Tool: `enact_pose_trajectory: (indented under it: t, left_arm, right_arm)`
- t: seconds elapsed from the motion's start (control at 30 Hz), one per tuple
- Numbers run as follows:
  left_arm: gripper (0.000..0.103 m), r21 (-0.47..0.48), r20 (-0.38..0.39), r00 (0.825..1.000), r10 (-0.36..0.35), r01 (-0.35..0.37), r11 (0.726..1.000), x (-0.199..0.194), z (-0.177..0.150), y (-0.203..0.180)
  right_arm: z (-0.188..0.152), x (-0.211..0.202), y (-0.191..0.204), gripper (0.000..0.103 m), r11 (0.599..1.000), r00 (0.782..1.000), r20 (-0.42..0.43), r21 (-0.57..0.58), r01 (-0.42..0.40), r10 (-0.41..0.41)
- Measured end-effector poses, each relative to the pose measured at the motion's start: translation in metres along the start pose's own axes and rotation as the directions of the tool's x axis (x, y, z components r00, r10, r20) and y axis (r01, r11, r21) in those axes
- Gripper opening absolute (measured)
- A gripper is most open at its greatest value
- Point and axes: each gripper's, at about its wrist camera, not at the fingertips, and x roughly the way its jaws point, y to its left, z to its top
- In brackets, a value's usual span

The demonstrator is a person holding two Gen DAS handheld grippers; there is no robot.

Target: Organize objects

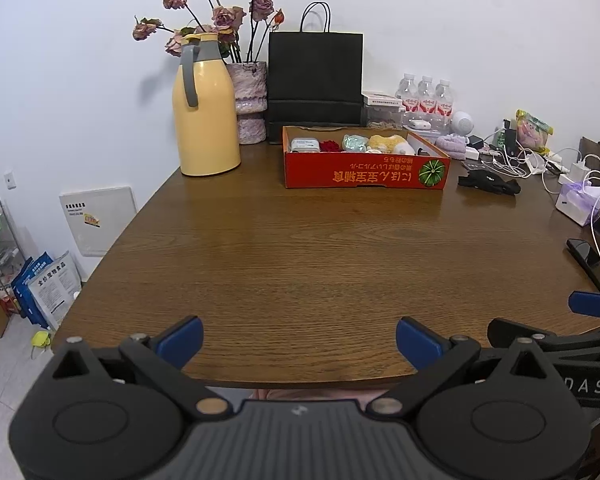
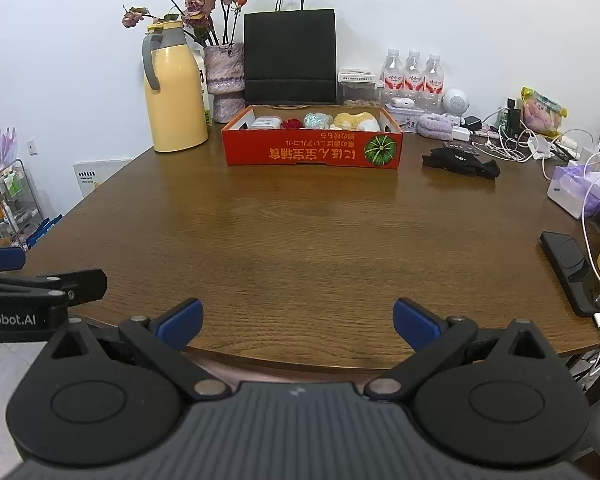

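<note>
- Left wrist view: left claw (image 1: 299, 338) was spread wide, nothing between its blue pads (image 1: 184, 340); it hung at the near edge of the table (image 1: 300, 260).
- Red box (image 1: 364, 174) stood far ahead of this claw, slightly to its right, at the far side of the table. In it, side by side: a white case (image 1: 305, 145), a red item (image 1: 331, 146), a pale green item (image 1: 355, 142), a yellow-and-white plush (image 1: 390, 143).
- Yellow jug (image 1: 206, 108) stood far ahead-left of the claw, the vase (image 1: 252, 100) of dried roses just behind it, the black bag (image 1: 315, 76) behind the box.
- Part of the right claw showed at this view's right edge, close beside the left one.
- Right wrist view: right claw (image 2: 298, 320) was likewise released and empty, also over the near edge of the table.
- Box lay far ahead, nearly centred on this claw. A black strap (image 2: 462, 164) lay ahead-right of it, clear of the box.
- Phone (image 2: 572, 272) lay near the claw on its right, a cable plugged into its near end.
- Bottles (image 2: 414, 76) and tangled cables (image 2: 520, 142) sat far ahead-right, along the wall.
- Table between both claws and the box was bare wood.
</note>
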Motion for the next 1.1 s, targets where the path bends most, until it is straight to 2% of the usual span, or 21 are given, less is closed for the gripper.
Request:
enact_pose_trajectory:
  t: [1.1]
  left_arm:
    - [0.103, 0.018, 0.012, 1.0, -0.003, 0.003, 1.0, -0.0032, -0.0026, -0.0041]
  right_arm:
    - [-0.0013, -0.0005, -0.0025, 0.103, 1.0, 1.0, -0.005, 0.015, 0.006, -0.005]
